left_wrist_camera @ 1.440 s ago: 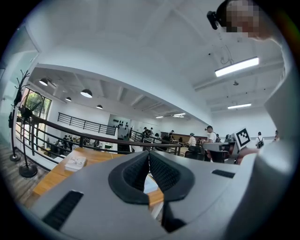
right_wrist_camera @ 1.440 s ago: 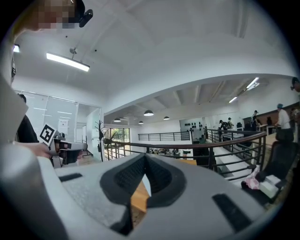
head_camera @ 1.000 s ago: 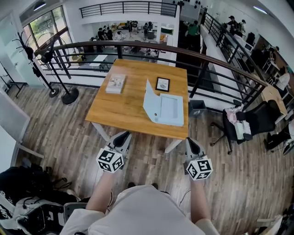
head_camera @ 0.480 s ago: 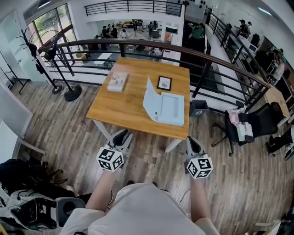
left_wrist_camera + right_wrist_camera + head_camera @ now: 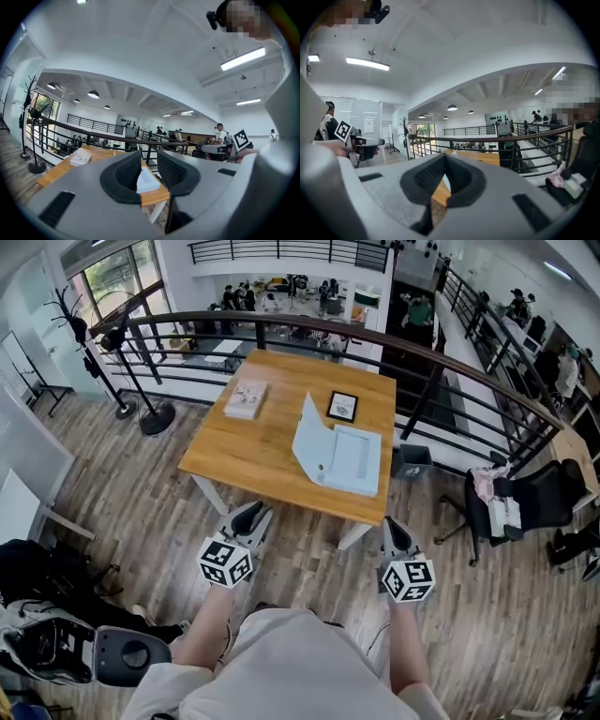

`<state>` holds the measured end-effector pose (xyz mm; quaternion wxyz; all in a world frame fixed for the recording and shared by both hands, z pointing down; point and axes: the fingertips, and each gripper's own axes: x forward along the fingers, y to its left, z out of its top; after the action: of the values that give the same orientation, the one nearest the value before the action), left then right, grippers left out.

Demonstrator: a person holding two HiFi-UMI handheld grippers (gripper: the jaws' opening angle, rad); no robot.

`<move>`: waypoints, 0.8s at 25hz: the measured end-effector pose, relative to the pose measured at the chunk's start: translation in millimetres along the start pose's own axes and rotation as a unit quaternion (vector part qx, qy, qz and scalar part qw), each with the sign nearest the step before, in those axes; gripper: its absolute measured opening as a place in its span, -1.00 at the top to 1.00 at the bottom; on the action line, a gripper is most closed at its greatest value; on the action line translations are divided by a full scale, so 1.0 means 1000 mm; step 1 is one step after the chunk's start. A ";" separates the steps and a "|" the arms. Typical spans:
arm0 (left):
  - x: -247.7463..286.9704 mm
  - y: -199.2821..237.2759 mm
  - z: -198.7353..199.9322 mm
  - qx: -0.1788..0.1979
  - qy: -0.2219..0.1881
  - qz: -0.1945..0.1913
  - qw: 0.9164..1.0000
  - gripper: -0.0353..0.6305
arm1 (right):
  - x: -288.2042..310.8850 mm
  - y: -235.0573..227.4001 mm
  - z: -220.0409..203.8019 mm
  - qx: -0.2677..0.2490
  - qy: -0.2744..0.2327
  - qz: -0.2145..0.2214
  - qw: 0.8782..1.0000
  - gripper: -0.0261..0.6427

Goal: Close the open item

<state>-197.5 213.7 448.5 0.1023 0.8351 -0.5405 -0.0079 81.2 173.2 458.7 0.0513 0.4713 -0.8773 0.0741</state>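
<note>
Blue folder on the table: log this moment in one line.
blue folder: open, cover raised, on table | left gripper: jaws just been opening, nothing between | right gripper: shut, empty | both short of table

Ahead of you a wooden surface carries a booklet at its far left corner and a small dark-framed picture toward its far right. A curved dark railing runs behind it, with a coat stand off to your left and a cluttered black office chair to your right.
</note>
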 end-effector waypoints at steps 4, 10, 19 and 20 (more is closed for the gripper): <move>0.005 -0.006 -0.003 -0.002 0.000 0.010 1.000 0.59 | 0.000 -0.007 -0.002 -0.009 0.006 0.011 1.000 0.92; 0.015 -0.002 -0.007 -0.003 -0.005 0.018 1.000 0.60 | 0.002 -0.017 -0.005 -0.015 0.007 0.015 1.000 0.92; 0.038 0.009 -0.012 -0.012 0.009 0.003 1.000 0.60 | 0.026 -0.026 -0.011 -0.012 0.022 0.007 1.000 0.92; 0.043 0.014 -0.010 -0.011 0.009 0.002 1.000 0.60 | 0.031 -0.028 -0.009 -0.013 0.022 0.006 1.000 0.92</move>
<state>-191.1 171.1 465.4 0.1167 0.8329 -0.5409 -0.0064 87.0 134.1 474.4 0.0761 0.4638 -0.8796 0.0736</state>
